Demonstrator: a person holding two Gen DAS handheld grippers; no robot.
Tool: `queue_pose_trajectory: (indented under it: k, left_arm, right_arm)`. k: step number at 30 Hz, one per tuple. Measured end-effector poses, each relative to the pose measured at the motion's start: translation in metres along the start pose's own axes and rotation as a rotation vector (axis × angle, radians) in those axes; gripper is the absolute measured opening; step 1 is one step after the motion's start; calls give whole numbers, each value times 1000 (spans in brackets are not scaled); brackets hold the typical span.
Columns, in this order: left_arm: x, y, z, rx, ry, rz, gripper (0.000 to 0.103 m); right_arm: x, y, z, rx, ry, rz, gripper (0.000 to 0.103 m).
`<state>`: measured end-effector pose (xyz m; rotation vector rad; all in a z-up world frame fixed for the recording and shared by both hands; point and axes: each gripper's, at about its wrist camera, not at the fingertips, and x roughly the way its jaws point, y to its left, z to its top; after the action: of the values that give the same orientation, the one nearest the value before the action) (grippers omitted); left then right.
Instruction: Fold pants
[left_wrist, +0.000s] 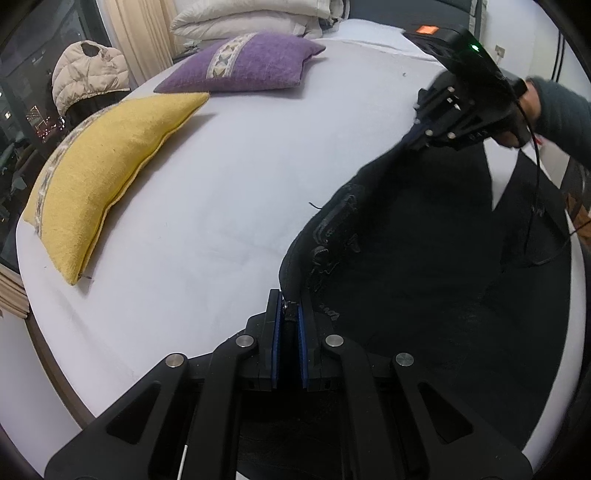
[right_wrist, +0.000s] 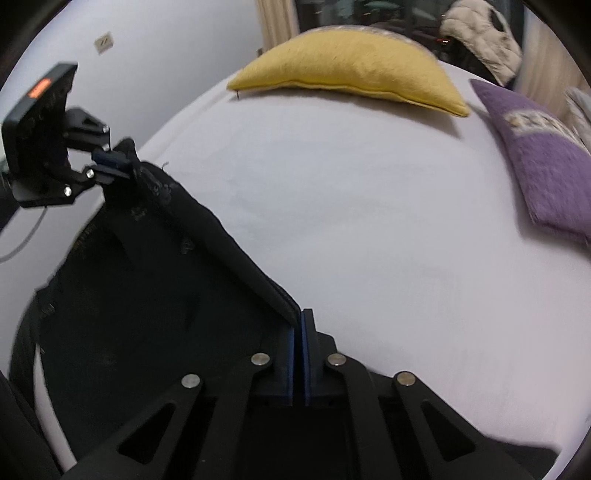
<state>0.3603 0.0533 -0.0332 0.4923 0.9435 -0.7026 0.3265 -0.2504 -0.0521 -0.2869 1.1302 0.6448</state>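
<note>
Black pants (left_wrist: 424, 258) lie on a pale bed sheet (left_wrist: 221, 184), with their waistband lifted and stretched between both grippers. My left gripper (left_wrist: 288, 314) is shut on one end of the waistband, the fabric pinched between its blue pads. At the upper right of the left wrist view, my right gripper (left_wrist: 415, 136) holds the other end, carried by a hand in a dark sleeve (left_wrist: 561, 110). In the right wrist view, the right gripper (right_wrist: 300, 321) is shut on the edge of the pants (right_wrist: 147, 295). The left gripper (right_wrist: 122, 162) grips the far corner.
A yellow pillow (left_wrist: 110, 166) and a purple pillow (left_wrist: 251, 62) lie at the far side of the bed. Folded white bedding (left_wrist: 258, 14) is stacked behind them. A beige puffer jacket (left_wrist: 88, 74) hangs by the window. The bed's edge curves around at the left.
</note>
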Motion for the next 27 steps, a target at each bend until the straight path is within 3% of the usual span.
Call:
queue_pose_trajectory:
  k: [6,10,14,21,27]
  left_arm:
    - [-29,-26,-20,-20,-23,-23,6]
    - [-46,-50,-53,-54,-32,-68,6]
    - [-52,-76,-99,-86,-15,-88,6]
    - [-54,-123,-168,-106,32,-141,6]
    - [-70,-140,-199,-134,28,-146,6]
  right_arm:
    - [-27,43,-36,66,-32,43,3]
    - [-38,85,-63,161,-79,123,3]
    - [-32,128,-111,287,-73,210,3]
    - [-19,171,-169,362,-38,217,4]
    - [-21,199,-169,326,-22,192,3]
